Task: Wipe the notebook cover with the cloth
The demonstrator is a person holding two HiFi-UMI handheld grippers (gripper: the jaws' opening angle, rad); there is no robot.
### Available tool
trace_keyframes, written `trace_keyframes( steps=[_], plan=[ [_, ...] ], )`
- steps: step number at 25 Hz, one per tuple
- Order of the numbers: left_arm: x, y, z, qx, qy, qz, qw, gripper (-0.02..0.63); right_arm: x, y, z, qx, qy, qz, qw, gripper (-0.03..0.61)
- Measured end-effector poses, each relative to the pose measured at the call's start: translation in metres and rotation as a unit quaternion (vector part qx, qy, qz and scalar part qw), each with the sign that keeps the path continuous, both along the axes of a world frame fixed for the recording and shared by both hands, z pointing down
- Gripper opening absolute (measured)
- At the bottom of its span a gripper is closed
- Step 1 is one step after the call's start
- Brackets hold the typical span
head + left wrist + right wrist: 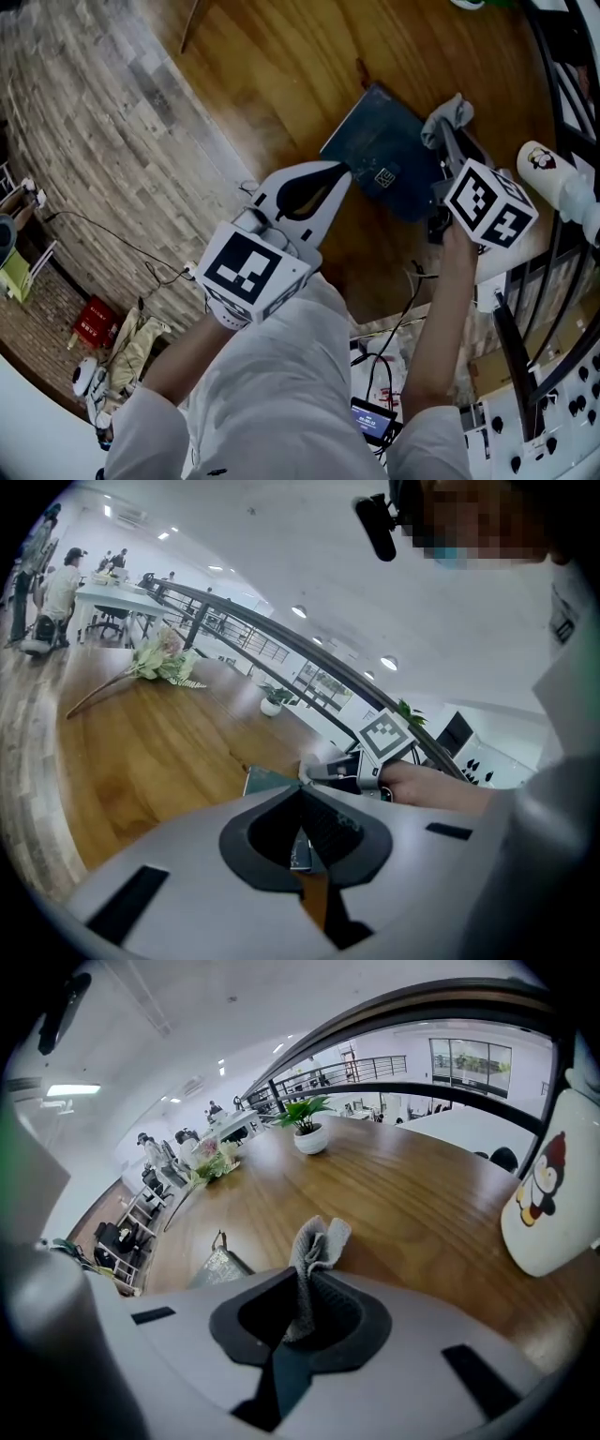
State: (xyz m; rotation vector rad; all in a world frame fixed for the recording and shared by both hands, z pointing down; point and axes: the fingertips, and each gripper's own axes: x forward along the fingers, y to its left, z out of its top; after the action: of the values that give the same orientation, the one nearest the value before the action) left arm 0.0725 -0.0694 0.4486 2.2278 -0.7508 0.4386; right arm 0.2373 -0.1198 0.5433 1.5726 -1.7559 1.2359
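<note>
Currently, notebook lies flat on wooden tabletop. Left gripper fingers pinch its near corner. Right gripper fingers clamp grey cloth over its right edge.

Left gripper held forward and low on an extended forearm, jaws closed on the near corner of the notebook, right gripper alongside, toward the table's right edge, jaws pinched on the grey cloth, right forearm upright below it
</note>
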Motion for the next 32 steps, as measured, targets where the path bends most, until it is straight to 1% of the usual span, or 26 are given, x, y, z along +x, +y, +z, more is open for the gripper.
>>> trace_keyframes(
  steps=[8, 17, 21, 24, 29, 32],
  plan=[
    [0.014, 0.015, -0.004, 0.004, -0.004, 0.017, 0.9998, 0.02, 0.041, 0.031, 0.0, -0.003, 0.015, 0.035, 0.999, 0.041],
    [0.031, 0.04, -0.008, 0.01, -0.003, 0.037, 0.9993, 0.02, 0.073, 0.058, -0.001, 0.006, 0.022, 0.075, 0.997, 0.041],
    [0.035, 0.05, -0.017, 0.016, -0.003, 0.047, 0.9988, 0.02, 0.084, 0.074, -0.005, 0.006, 0.038, 0.089, 0.995, 0.041],
    [0.034, 0.057, -0.026, 0.022, -0.005, 0.051, 0.9985, 0.02, 0.083, 0.091, -0.008, 0.002, 0.047, 0.09, 0.995, 0.041],
    [0.033, 0.061, -0.049, 0.049, 0.007, 0.053, 0.9974, 0.02, 0.071, 0.115, -0.021, 0.008, 0.035, 0.095, 0.995, 0.041],
    [0.028, 0.067, -0.064, 0.058, 0.01, 0.055, 0.9967, 0.019, 0.061, 0.128, -0.03, 0.009, 0.03, 0.095, 0.995, 0.041]
  ],
)
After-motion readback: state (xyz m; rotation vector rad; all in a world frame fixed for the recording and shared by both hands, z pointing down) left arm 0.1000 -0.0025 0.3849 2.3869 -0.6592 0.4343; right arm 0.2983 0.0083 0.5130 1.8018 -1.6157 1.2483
